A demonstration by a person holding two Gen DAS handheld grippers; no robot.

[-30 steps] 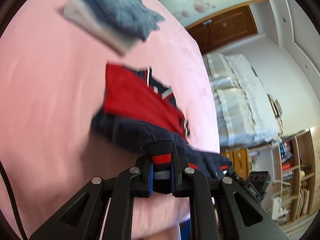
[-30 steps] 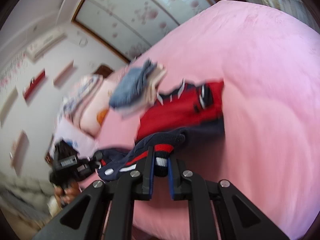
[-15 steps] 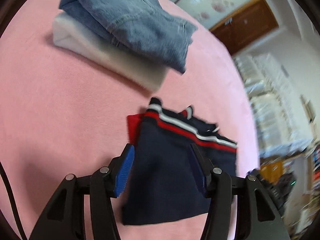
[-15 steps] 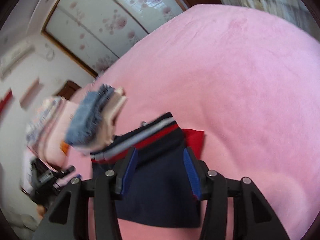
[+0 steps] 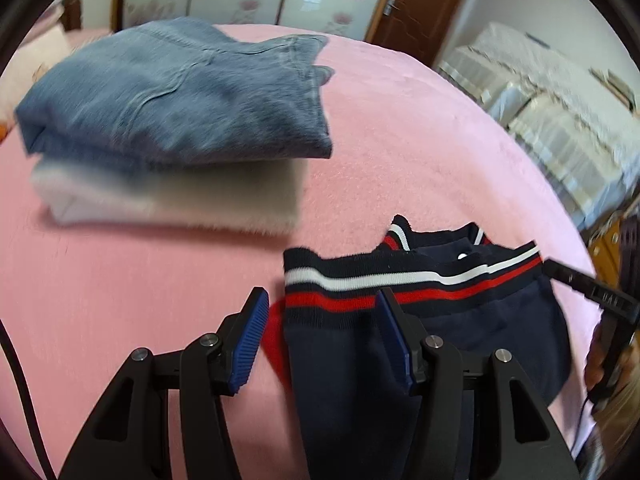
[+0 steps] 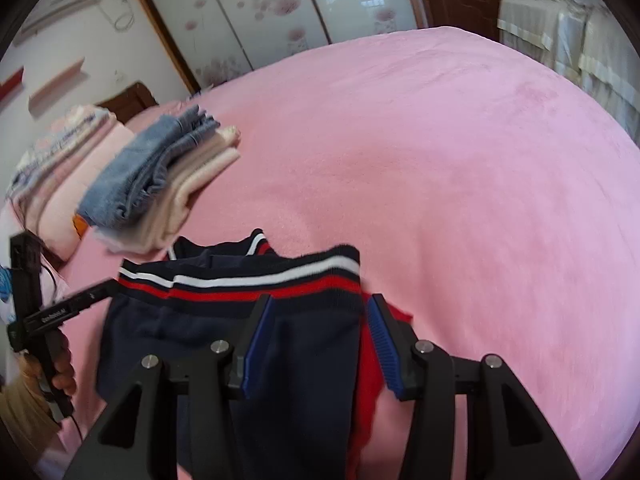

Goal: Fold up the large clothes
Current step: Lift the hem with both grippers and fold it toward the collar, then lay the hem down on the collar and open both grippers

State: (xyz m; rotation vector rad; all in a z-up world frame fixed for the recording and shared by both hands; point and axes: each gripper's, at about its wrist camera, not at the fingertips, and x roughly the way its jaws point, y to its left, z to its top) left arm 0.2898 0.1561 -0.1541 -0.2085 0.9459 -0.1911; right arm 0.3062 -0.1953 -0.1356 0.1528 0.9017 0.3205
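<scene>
A navy and red sweater (image 5: 480, 320) with a white-and-red striped hem lies folded on the pink bed (image 5: 420, 140). My left gripper (image 5: 322, 300) hovers open over the sweater's left part, one blue pad on each side of the hem corner, neither pressing on it. In the right wrist view the same sweater (image 6: 180, 320) lies under my right gripper (image 6: 320, 304), which is open too, its pads apart over the right end of the hem. A red layer (image 6: 368, 380) shows under the navy one. A hand holds the left gripper at the sweater's far end (image 6: 80, 300).
Folded blue jeans (image 5: 180, 92) lie on a folded white garment (image 5: 180, 200) just beyond the sweater. More folded pink bedding (image 6: 60, 168) lies at the bed's head. Wardrobe doors, a brown door and covered furniture ring the bed. Bare pink bedcover (image 6: 460, 160) spreads to the right.
Both grippers were shut on the sweater's striped hem and carried it forward over the red part. They have let go and stand open, with the hem laid flat near the jeans.
</scene>
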